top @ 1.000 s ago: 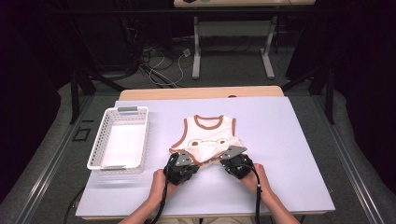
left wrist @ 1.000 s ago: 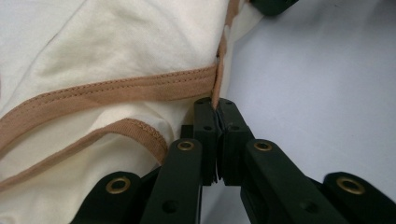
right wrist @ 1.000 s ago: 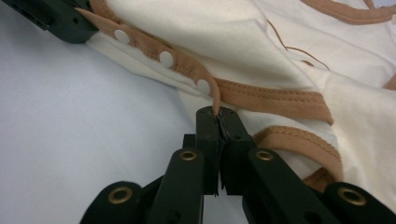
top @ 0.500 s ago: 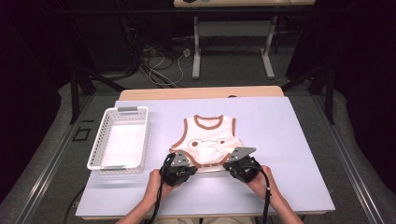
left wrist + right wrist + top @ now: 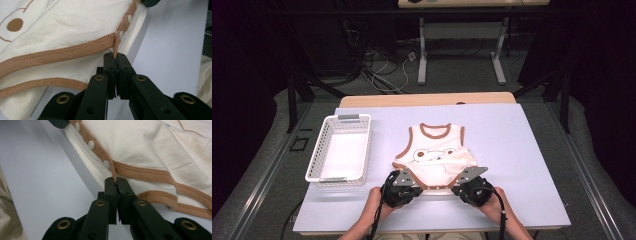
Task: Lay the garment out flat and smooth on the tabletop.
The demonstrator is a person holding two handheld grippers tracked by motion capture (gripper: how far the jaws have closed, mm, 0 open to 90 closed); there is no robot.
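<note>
Lab – dark curtains, floor cables

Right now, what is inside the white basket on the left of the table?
Nothing shows inside the white basket: its pale floor looks bare in the high view. The near wall hides a thin strip of floor behind it. The baby bodysuit lies outside it, on the table.

Table brightly lit; surroundings dark (soft focus)
</note>
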